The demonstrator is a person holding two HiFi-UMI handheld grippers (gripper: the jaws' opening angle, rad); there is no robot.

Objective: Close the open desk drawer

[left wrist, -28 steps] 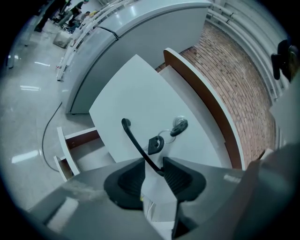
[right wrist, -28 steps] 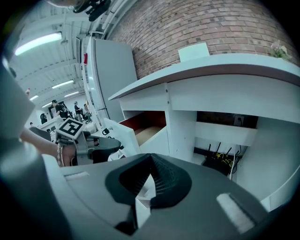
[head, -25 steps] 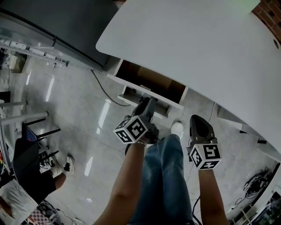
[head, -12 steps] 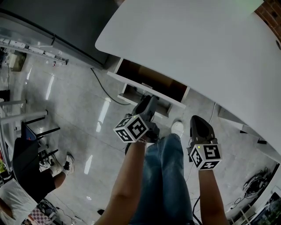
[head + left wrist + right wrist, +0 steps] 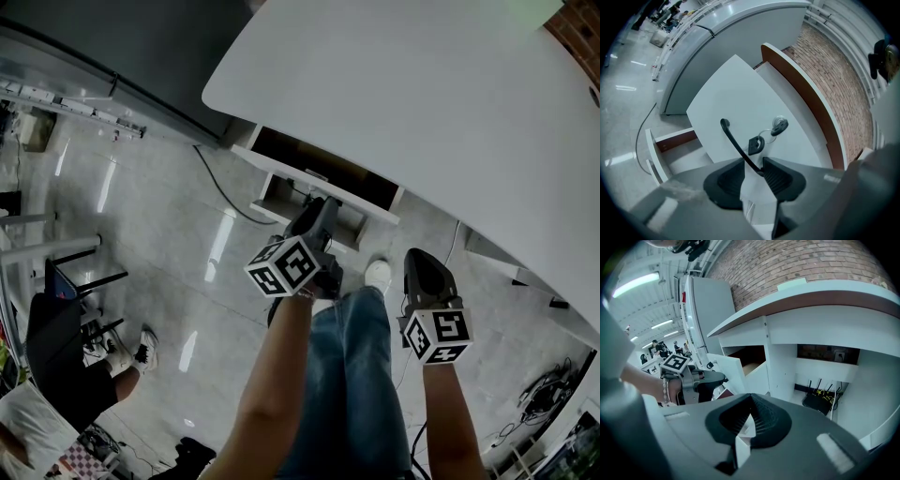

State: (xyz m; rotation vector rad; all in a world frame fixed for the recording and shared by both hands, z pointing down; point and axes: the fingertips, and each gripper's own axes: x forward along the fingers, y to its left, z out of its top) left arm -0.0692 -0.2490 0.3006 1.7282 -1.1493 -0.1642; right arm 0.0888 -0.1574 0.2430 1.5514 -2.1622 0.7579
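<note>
A white desk [image 5: 422, 94] has its upper drawer [image 5: 314, 178] partly open, with a brown inside. My left gripper [image 5: 322, 214] is at the drawer's white front [image 5: 740, 103]. Its jaws stand apart with the thin black handle [image 5: 735, 143] running between the pads, and the gap is wider than the handle. A key [image 5: 779, 125] with a black fob [image 5: 756, 144] sits in the lock beside the handle. My right gripper [image 5: 424, 264] hangs to the right, away from the drawer, with its pads [image 5: 761, 420] meeting and nothing between them. The open drawer [image 5: 746, 365] and the left gripper [image 5: 707, 380] also show in the right gripper view.
A lower drawer [image 5: 281, 200] below the upper one also stands out. A cable [image 5: 217, 187] runs over the tiled floor. A router with cables [image 5: 820, 401] sits under the desk. My legs in jeans [image 5: 352, 375] are between the arms. A seated person [image 5: 47, 375] is at far left.
The upper drawer has slid further in under the desk top, so less of its brown inside shows. My left gripper has moved a little forward with it. The right gripper has stayed put.
</note>
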